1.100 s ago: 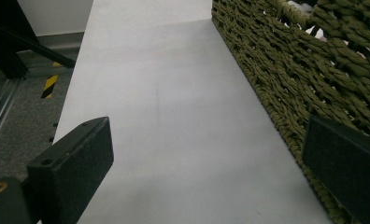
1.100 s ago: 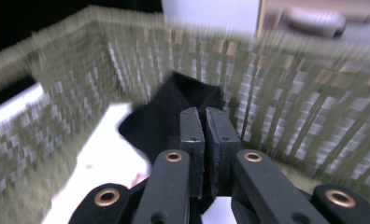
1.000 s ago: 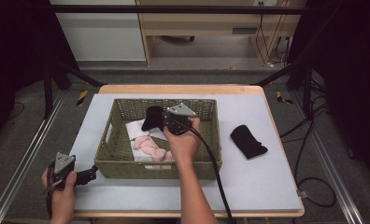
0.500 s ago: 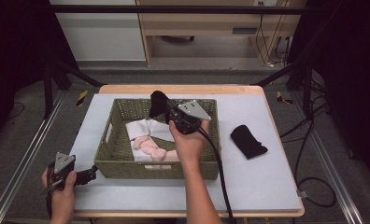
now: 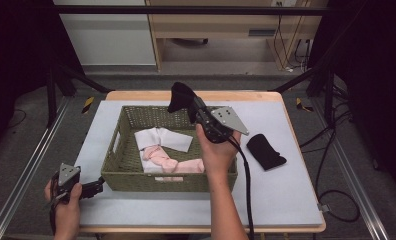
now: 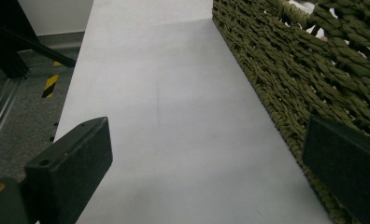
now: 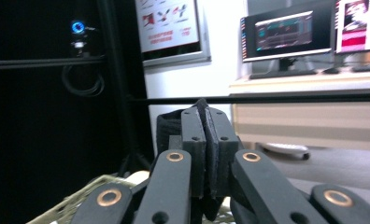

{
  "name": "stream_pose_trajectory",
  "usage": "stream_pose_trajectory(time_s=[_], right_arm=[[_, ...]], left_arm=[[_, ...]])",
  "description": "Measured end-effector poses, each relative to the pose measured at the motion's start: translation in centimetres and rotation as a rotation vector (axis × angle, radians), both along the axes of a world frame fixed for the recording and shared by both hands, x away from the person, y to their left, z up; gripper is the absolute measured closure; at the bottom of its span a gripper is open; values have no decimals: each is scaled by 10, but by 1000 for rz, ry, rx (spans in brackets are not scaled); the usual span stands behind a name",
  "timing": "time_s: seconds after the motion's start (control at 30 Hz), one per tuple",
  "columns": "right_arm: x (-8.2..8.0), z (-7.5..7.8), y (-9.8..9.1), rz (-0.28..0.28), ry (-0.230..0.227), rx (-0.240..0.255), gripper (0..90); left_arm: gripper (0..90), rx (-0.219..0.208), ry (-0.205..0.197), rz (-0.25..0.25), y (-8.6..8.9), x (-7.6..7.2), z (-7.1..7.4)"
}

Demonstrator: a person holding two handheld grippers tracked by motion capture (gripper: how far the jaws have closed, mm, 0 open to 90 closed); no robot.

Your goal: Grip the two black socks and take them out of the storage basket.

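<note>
The person's right forearm is reaching up from the near edge of the high view, the right hand (image 5: 217, 152) wrapping around the body of the right gripper (image 5: 192, 106) and tilting it upward and toward the far left. That gripper is hanging above the far rim of the woven basket (image 5: 117, 145), and its jaws are pinching a black sock (image 5: 180, 96), which is bunching up beyond the jaw tips, lifted clear of the basket. In the right gripper view the two jaws are pressing together with a thin edge of the dark fabric (image 7: 169, 126) caught between them, the camera pointing out toward the room beyond the surface.

The left hand (image 5: 63, 200) is resting low at the near left corner of the surface (image 5: 286, 190), holding the left gripper (image 5: 97, 186) level and pointing it right, toward the near left corner of the basket. Its jaws are standing spread apart with nothing between them; in the left gripper view the right-hand jaw is sitting just beside the basket's wall (image 6: 286, 79).

Inside the basket, white cloth (image 5: 163, 138) and pink cloth (image 5: 168, 162) are lying together on the floor of it. A second black sock (image 5: 265, 151) is lying flat on the surface to the right of the basket, apart from it.
</note>
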State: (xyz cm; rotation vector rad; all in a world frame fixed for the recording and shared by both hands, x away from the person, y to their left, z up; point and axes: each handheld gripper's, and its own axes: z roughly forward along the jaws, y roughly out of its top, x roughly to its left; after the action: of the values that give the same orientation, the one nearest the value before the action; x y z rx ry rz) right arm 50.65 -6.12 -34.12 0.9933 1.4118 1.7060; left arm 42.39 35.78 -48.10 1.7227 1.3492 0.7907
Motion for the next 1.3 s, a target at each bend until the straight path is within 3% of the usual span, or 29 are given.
stream_pose_trajectory(time_s=[0.13, 0.23, 0.5, 0.6, 0.7, 0.73, 0.93, 1.13, 1.3], right_arm=[[-3, 3, -11, -25, -19, 6, 876], [-7, 7, -31, -61, -43, 12, 876], [-15, 10, -73, -130, -47, 12, 876], [-20, 7, -99, -180, -46, 21, 876], [-23, 5, -109, -203, -48, 22, 876], [-25, 1, -121, -227, -49, 28, 876], [-31, -13, -147, -284, -37, 62, 876], [-34, -27, -162, -317, -10, 81, 875], [-35, -50, -173, -341, 36, 65, 874]], left_arm=[[20, 1, 0, 0, 0, 0, 0], [20, 2, 0, -1, 0, 0, 0], [22, 12, -1, 0, -1, 0, 0], [22, 12, -1, 3, -1, 0, 0], [23, 14, -2, 2, -1, 0, 0], [22, 17, -2, 2, -2, 0, 0], [22, 17, -4, 3, -2, 0, 0], [23, 24, -1, 1, -2, 0, 0], [23, 26, 0, 0, -3, 0, 0]])
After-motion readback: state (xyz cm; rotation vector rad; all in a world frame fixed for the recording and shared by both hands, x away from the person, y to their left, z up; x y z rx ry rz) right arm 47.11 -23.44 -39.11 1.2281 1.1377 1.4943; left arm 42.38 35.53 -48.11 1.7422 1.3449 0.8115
